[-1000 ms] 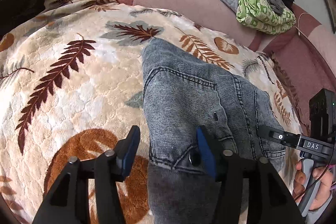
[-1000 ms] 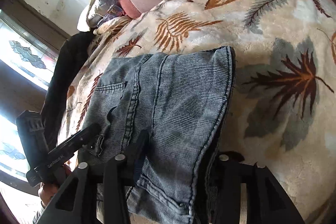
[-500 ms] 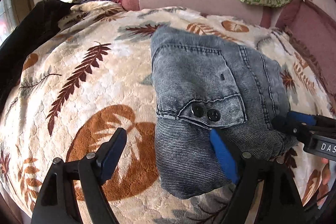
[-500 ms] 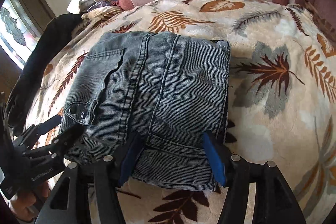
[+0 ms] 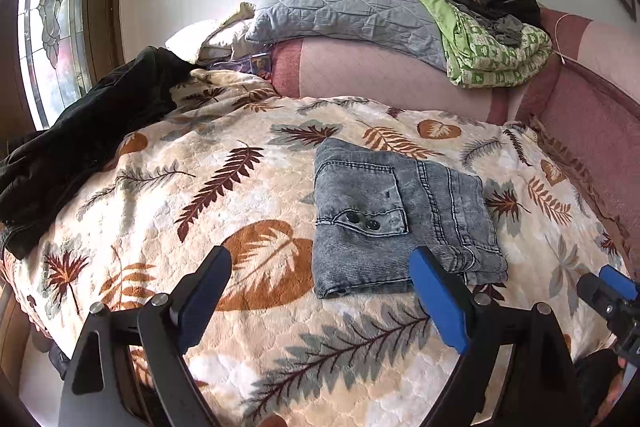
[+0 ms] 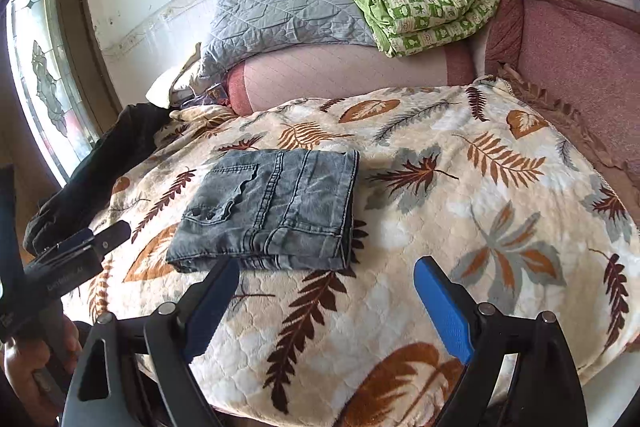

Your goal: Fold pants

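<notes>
Grey denim pants (image 5: 400, 215) are seen folded square on the leaf-print blanket (image 5: 240, 187), the left gripper (image 5: 320, 291) just spread, empty. From the right wrist, the right gripper (image 6: 324, 303) has likewise been released; both should be withdrawn clear without snagging the stack.

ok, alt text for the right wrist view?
Grey jeans lie folded into a compact rectangle on a leaf-print blanket. The right claw hangs open and empty just short of them; the left claw enters at the left edge.
</notes>
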A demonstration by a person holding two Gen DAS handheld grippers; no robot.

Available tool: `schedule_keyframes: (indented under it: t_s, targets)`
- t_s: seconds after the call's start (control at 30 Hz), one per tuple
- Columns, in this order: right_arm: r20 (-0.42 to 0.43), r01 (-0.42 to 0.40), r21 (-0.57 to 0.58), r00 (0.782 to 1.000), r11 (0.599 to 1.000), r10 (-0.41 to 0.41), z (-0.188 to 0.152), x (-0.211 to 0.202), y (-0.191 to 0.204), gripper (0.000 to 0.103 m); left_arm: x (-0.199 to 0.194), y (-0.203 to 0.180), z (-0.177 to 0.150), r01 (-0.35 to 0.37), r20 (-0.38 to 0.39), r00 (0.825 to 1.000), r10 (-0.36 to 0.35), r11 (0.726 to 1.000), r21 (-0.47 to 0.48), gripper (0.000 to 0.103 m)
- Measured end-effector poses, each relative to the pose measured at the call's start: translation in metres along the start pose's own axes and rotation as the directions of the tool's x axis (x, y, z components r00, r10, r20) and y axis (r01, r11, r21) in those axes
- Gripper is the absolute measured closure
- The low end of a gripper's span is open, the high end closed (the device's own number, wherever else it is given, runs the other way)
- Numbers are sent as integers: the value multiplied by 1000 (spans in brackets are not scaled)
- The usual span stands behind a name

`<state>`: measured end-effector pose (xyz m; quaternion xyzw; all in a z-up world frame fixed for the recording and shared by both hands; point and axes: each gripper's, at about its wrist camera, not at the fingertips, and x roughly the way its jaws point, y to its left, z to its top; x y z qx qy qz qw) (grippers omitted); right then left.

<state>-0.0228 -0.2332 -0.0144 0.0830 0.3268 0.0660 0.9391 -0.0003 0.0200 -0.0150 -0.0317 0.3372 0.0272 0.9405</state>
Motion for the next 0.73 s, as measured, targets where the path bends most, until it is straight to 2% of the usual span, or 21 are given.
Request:
schedule_keyframes:
  t_s: [0.2, 0.33, 0.43, 0.53, 0.57, 0.73]
  targets:
    - [-2, 4, -48, 1000, 999, -4, -13, -9, 6, 12, -8, -13, 1, -4, -6, 1000, 4, 1000, 27, 12]
    - [-14, 6, -50, 1000, 999, -7, -14, -6, 6, 12, -13, -15, 3, 18, -9, 1000, -18, 1000, 24, 12]
    - [-18, 5, -62, 1000, 998, -6, -14, -5, 8, 12, -14, -17, 4, 23, -22, 1000, -22, 999, 32, 7]
    - [-24, -1, -79, 1000, 997, -1, -15, -5, 11, 12, -14, -17, 5, 65, -41, 997, -64, 998, 17, 4]
    - [-25, -1, -82, 1000, 997, -1, -15, -4, 11, 12, -14, -18, 5, 74, -40, 997, -73, 997, 17, 0]
    - [-28, -3, -83, 1000, 997, 1, -14, -3, 11, 12, -17, -26, 10, 60, -8, 998, -59, 996, 61, 0]
